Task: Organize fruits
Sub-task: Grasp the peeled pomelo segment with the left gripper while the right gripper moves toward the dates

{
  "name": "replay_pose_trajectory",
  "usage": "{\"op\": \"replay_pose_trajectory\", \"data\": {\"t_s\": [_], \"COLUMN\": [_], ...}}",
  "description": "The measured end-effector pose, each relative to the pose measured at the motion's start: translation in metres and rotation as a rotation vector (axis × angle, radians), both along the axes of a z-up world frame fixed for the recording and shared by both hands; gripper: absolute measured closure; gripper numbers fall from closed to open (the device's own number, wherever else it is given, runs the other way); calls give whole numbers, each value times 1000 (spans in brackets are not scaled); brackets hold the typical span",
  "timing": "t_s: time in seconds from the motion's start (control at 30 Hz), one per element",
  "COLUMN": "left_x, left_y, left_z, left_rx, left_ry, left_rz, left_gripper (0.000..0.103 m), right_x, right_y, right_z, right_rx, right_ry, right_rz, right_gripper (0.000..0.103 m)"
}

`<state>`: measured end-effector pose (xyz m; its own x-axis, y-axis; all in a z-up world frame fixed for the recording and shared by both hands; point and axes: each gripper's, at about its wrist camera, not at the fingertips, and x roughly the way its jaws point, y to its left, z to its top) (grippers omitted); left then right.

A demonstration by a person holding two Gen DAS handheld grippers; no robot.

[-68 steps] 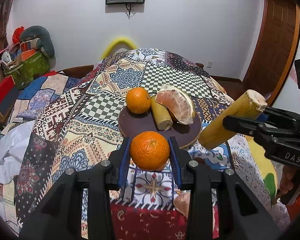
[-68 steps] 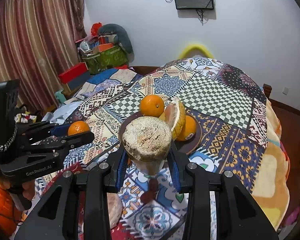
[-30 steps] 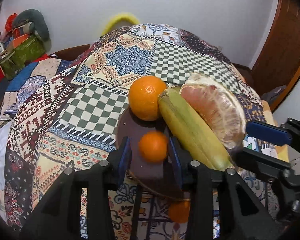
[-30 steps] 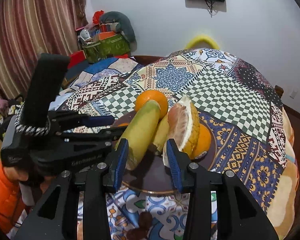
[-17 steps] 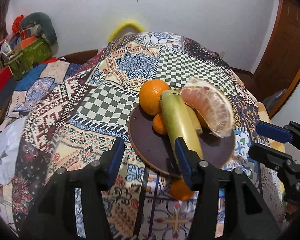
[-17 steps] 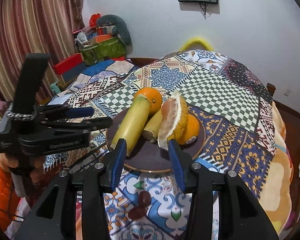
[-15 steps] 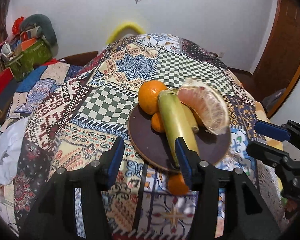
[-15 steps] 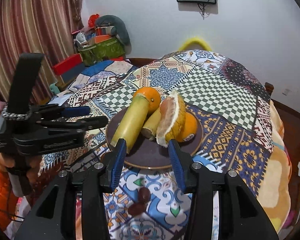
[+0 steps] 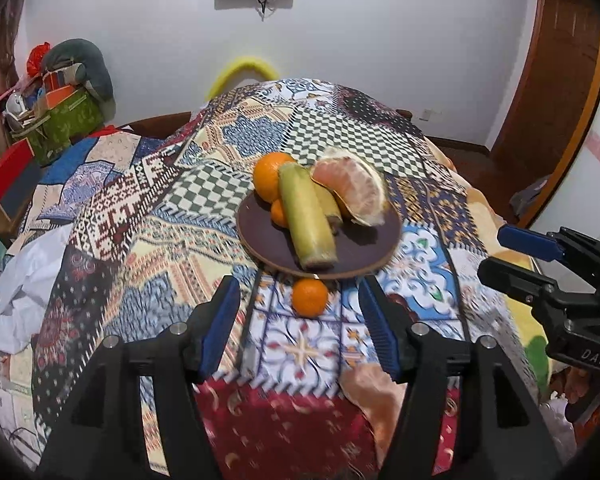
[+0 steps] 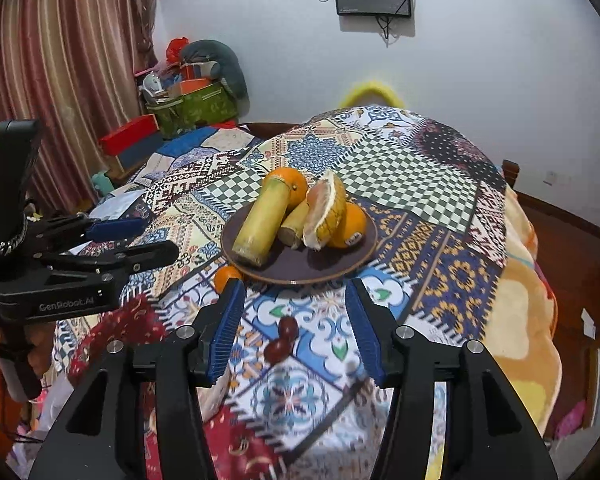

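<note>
A dark round plate [image 9: 264, 246] [image 10: 340, 264] on the patterned cloth holds a yellow-green sugarcane piece [image 9: 306, 220] [image 10: 262, 222], a shorter cane piece [image 9: 328, 204], a peeled pomelo half [image 9: 352, 190] [image 10: 324, 210], a large orange [image 9: 268, 174] [image 10: 296, 186], a small tangerine [image 9: 278, 213] and another orange [image 10: 352, 226]. One tangerine [image 9: 310, 297] [image 10: 226, 276] lies on the cloth just in front of the plate. My left gripper [image 9: 300, 328] is open and empty, short of that tangerine. My right gripper [image 10: 294, 326] is open and empty, short of the plate.
Two dark red dates [image 10: 282, 338] lie on the cloth between my right fingers. A pale peel-like lump [image 9: 374, 396] sits near the front edge. The cloth drops off at the right. Clutter and boxes [image 9: 56, 112] stand at the far left by the curtain [image 10: 60, 60].
Both grippers let go of the tangerine and cane piece on the plate, then drew back and opened wider. One tangerine now lies on the cloth in front of the plate.
</note>
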<state>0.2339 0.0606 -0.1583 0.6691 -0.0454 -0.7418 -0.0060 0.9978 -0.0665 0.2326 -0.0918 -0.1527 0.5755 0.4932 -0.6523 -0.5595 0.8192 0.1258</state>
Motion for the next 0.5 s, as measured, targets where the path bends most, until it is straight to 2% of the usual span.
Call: {"op": "replay_pose_trajectory", "data": {"t_s": [0.23,0.5], "left_x": [-24,-36], "left_y": [-23,-49], "left_z": [-7,-33], "left_rx": [-6,-27], "left_ry": [31,110], "left_rz": [-25,-38], "left_gripper": [38,36], "right_x": [-22,-38], "right_y": [-15,-30], "right_z": [-2,-5], "right_rx": [-1,-9], "right_ry": [5,10], "right_rz": [-22,-38], "right_gripper": [53,53]}}
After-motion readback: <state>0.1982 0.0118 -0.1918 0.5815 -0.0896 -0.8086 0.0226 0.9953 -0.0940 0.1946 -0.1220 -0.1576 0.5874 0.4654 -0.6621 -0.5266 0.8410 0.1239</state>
